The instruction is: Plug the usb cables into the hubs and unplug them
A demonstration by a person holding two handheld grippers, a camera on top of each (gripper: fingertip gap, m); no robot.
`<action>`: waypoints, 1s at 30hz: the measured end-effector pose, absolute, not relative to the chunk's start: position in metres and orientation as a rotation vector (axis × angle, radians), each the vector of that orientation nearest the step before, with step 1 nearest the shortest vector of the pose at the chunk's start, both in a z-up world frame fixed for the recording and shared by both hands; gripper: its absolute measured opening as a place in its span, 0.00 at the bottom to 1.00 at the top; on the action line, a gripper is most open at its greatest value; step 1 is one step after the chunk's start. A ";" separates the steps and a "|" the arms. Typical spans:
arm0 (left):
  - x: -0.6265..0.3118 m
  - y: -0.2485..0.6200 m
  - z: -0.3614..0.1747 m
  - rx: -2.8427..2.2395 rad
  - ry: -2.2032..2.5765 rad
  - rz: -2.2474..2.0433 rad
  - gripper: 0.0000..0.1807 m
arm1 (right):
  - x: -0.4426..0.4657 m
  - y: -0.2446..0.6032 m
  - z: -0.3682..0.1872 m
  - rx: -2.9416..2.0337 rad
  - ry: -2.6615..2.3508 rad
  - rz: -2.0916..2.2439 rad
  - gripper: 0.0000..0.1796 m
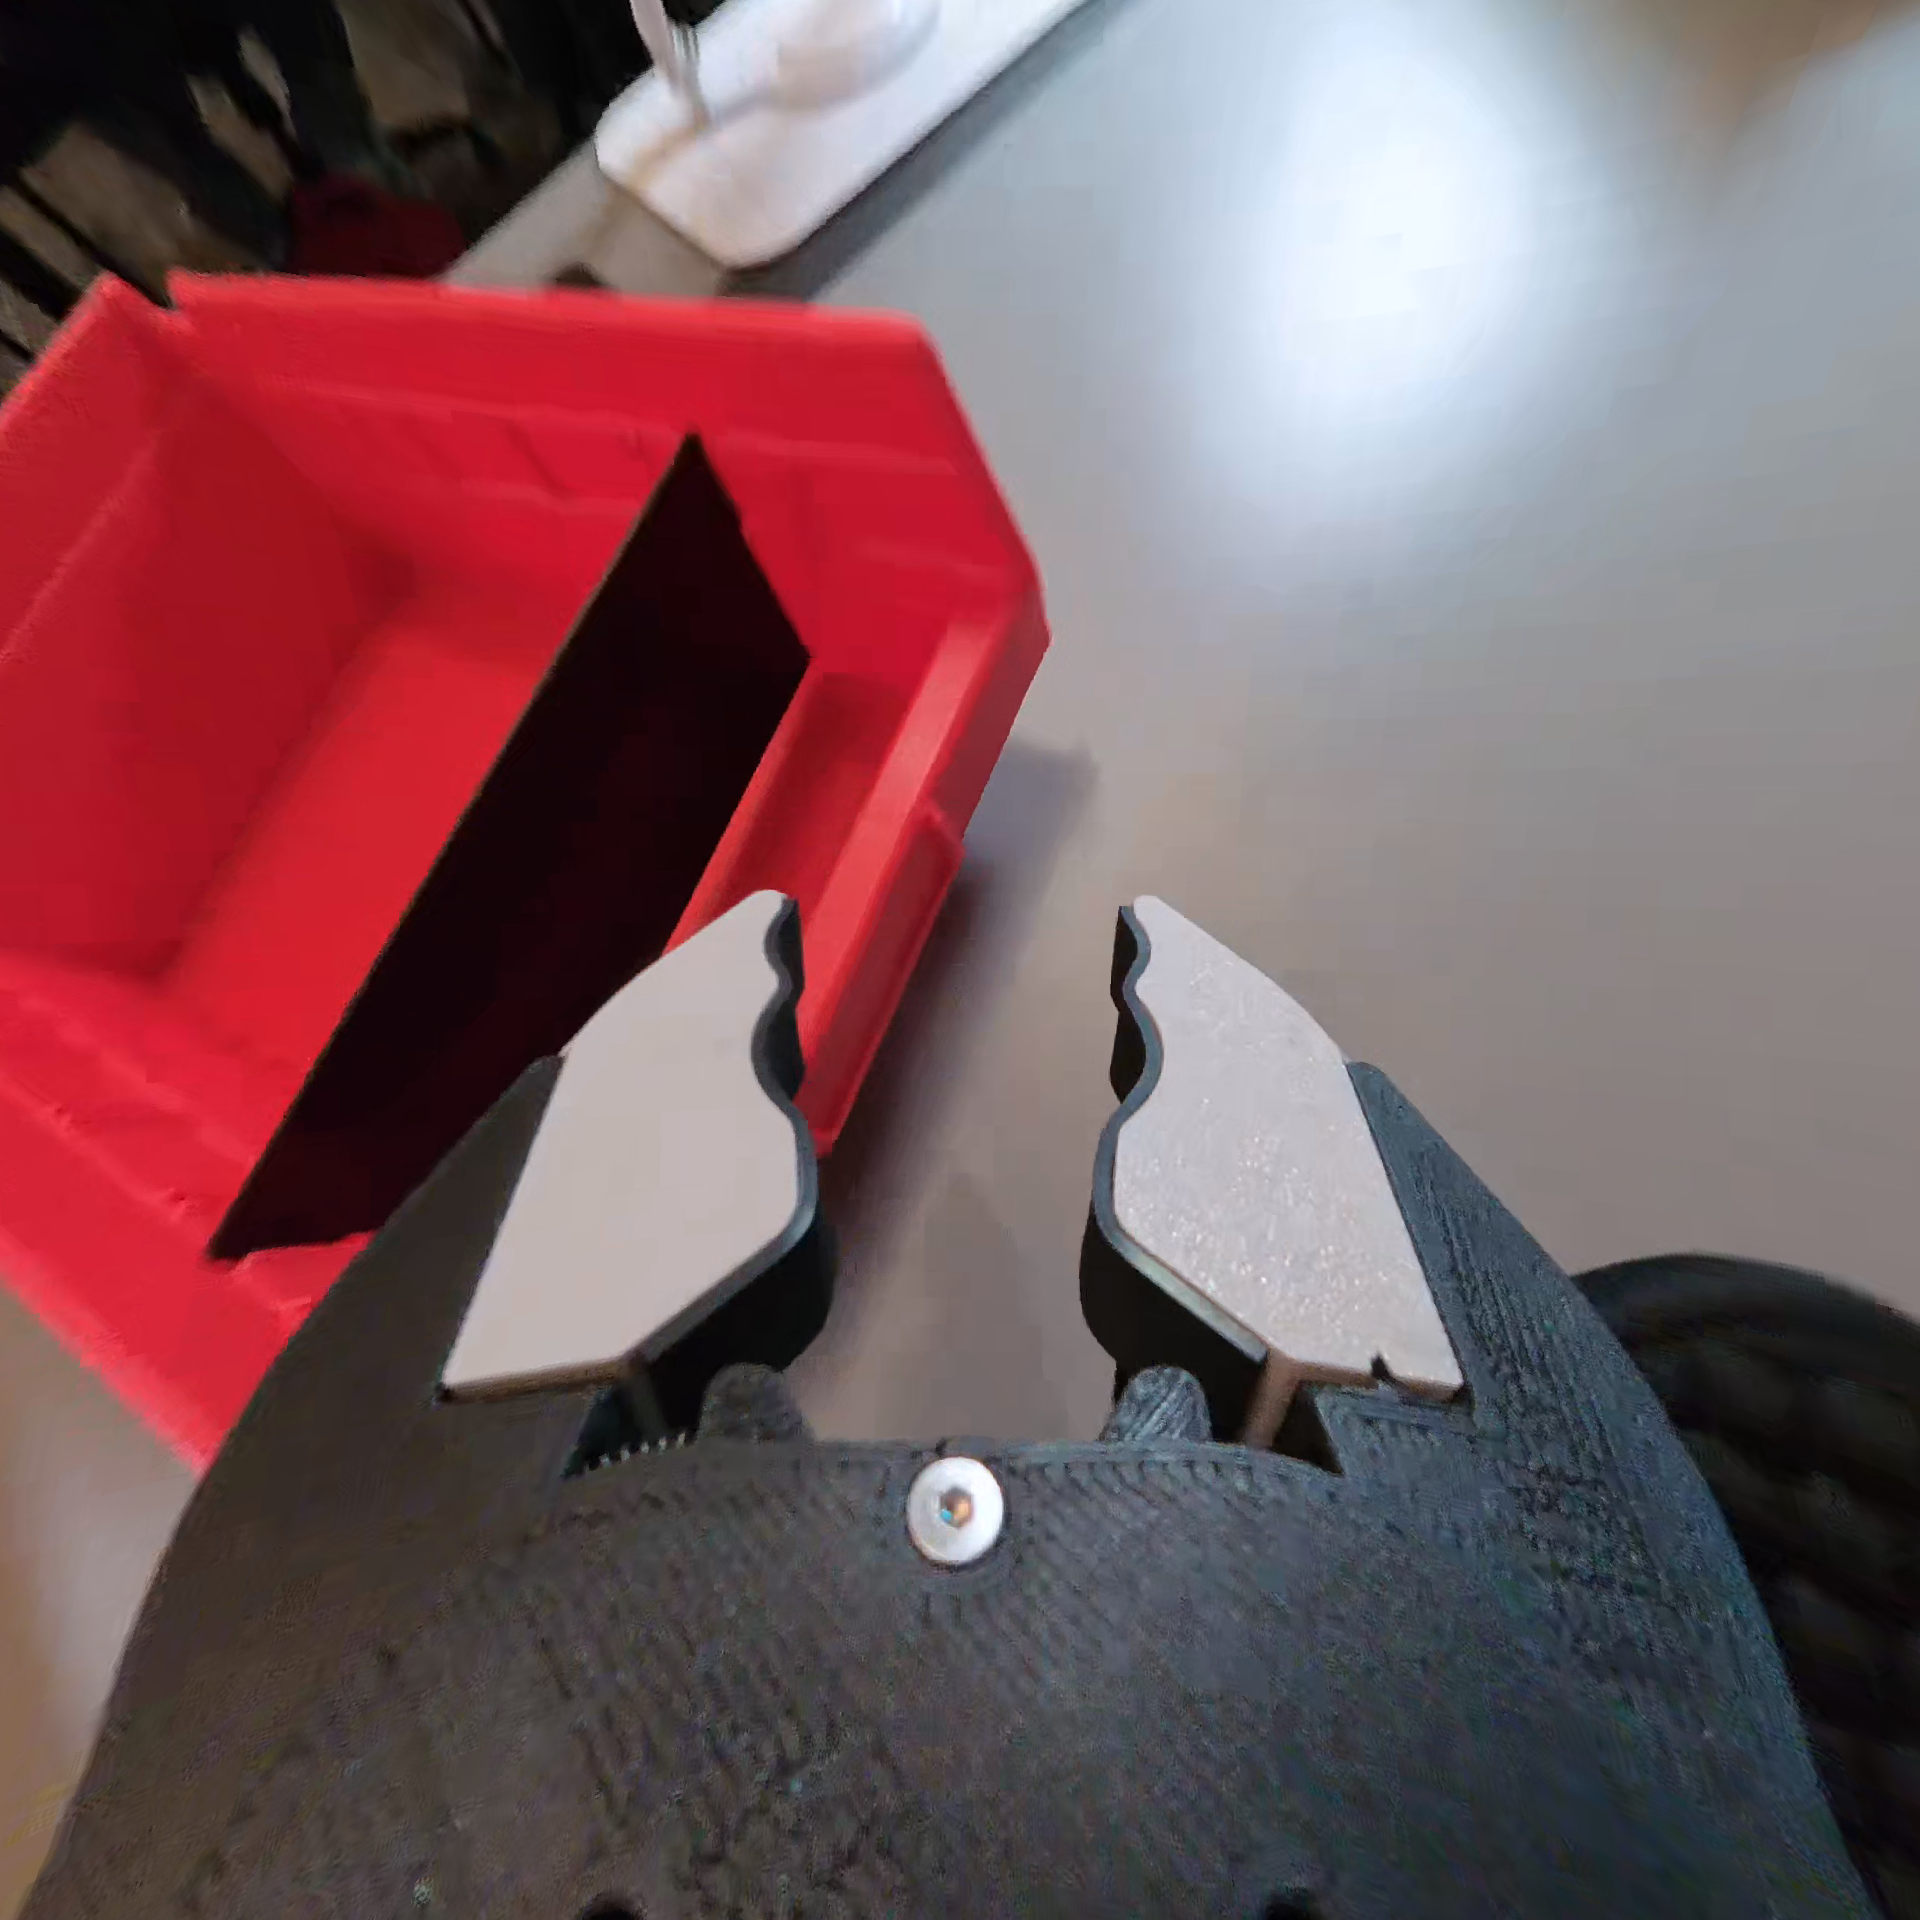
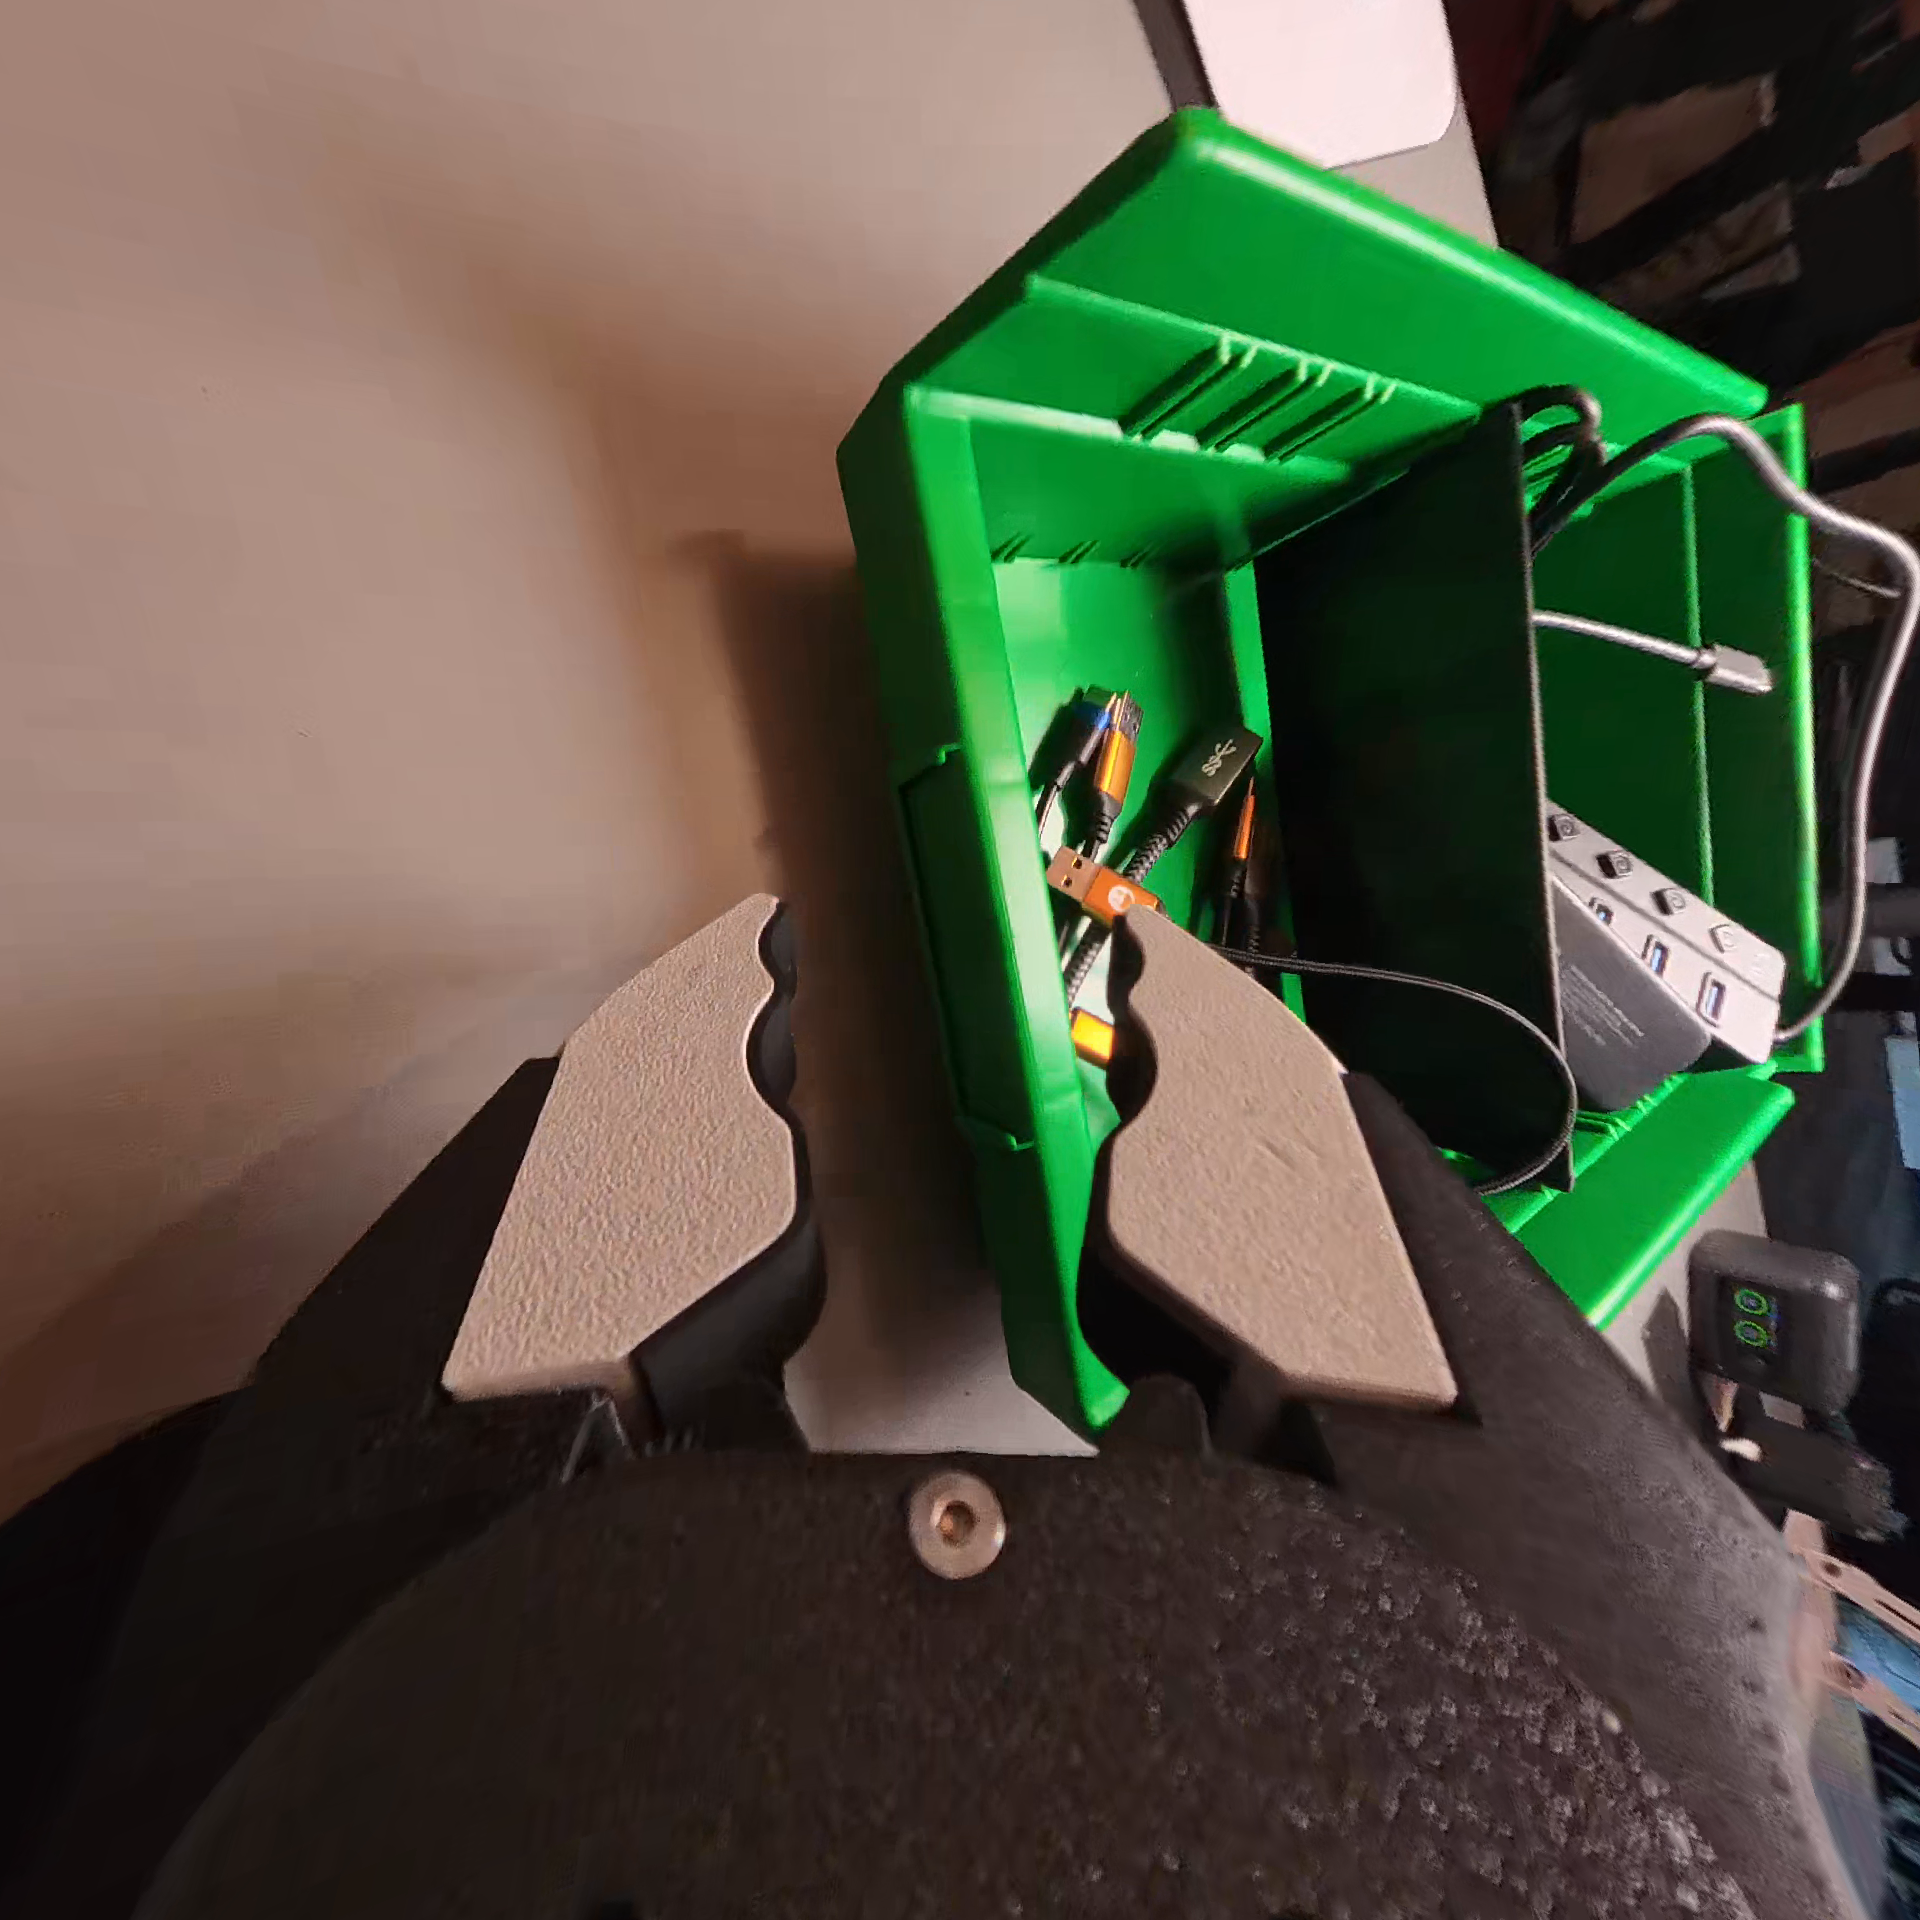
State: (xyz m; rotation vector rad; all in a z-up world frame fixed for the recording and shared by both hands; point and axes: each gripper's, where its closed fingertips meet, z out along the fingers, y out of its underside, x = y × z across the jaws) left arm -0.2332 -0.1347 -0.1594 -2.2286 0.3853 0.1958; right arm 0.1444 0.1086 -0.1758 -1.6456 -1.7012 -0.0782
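USB cables (image 2: 1132, 831) lie loose in green bin's (image 2: 1039, 582) near compartment, hub (image 2: 1662, 966) past the black divider (image 2: 1403, 748), sorted for picking. Right tool (image 2: 951, 940) and left tool (image 1: 956, 935) both released, empty; red bin (image 1: 260, 675) empty-looking.

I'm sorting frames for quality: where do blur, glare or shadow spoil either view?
Left wrist view: the red bin and the white object behind it are smeared by blur, and a bright glare patch washes out the grey table. Right wrist view: mostly sharp on the green bin and the cables; a soft shadow lies left of the bin, and the background is blurred.
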 end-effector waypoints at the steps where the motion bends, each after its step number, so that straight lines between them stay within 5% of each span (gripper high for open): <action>1: -0.239 -0.136 -0.166 -2.269 0.397 0.216 0.33 | 0.144 0.110 -0.180 -1.660 -1.725 -0.103 0.34; 7: -0.263 -0.137 -0.197 -2.467 0.533 0.392 0.38 | 0.140 0.122 -0.201 -1.689 -1.853 -0.277 0.37; 14: -0.281 -0.122 -0.211 -2.485 0.693 0.619 0.25 | 0.131 0.137 -0.212 -1.616 -1.981 -0.383 0.17; 17: -0.280 -0.113 -0.214 -2.448 0.783 0.667 0.18 | 0.128 0.138 -0.213 -1.579 -2.017 -0.380 0.16; 30: -0.204 -0.093 -0.213 -2.254 1.057 0.580 0.18 | 0.113 0.087 -0.211 -1.336 -2.077 -0.289 0.16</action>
